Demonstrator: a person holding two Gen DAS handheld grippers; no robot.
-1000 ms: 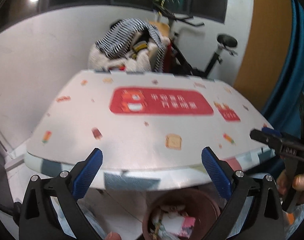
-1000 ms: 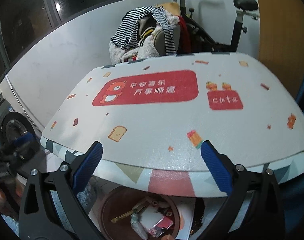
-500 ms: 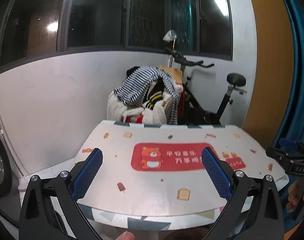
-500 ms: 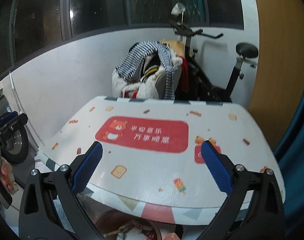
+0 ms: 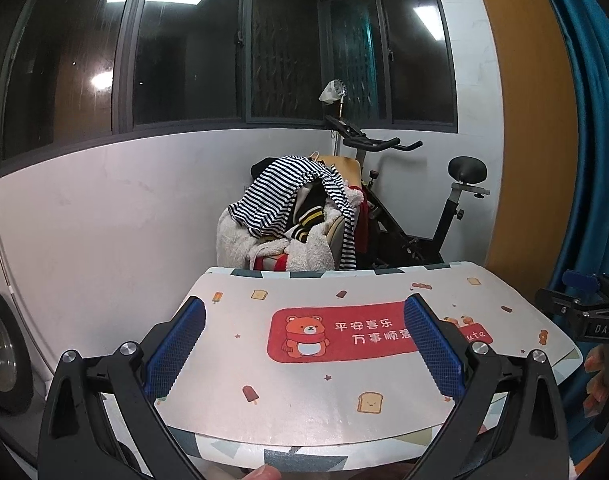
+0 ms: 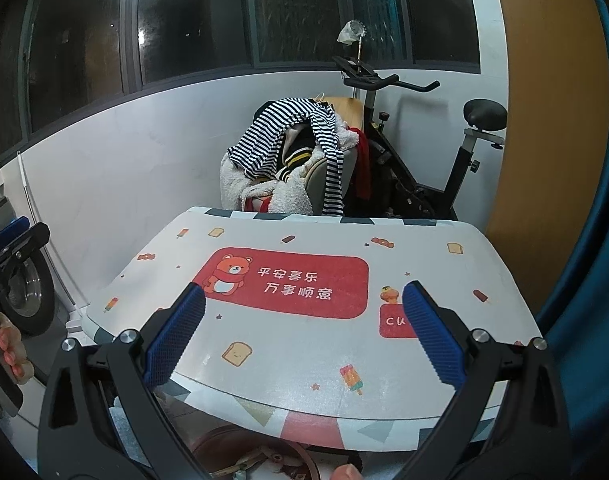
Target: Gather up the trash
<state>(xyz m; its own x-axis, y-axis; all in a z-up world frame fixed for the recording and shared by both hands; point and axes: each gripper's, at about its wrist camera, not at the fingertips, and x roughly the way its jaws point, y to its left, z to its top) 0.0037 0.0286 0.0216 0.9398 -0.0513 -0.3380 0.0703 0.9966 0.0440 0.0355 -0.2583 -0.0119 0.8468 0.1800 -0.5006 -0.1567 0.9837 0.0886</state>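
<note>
My left gripper (image 5: 304, 344) is open and empty, held above the near edge of the table (image 5: 304, 412) with its printed cloth. My right gripper (image 6: 304, 328) is also open and empty above the same table (image 6: 304, 356). The brown trash bin (image 6: 208, 446) with wrappers in it shows under the table's near edge in the right wrist view only. No loose trash shows on the table top. The right gripper shows at the right edge of the left wrist view (image 5: 584, 300), and the left gripper at the left edge of the right wrist view (image 6: 12, 240).
A chair piled with clothes (image 5: 296, 216) and an exercise bike (image 5: 424, 208) stand behind the table. A white wall with dark windows runs along the back. A blue curtain (image 5: 592, 160) hangs at the right. A washing machine drum (image 6: 28, 288) is at the left.
Both grippers have risen and tilted up, so the table has dropped lower in view and the windows show. The bin has left the left wrist view. Both stay open.
</note>
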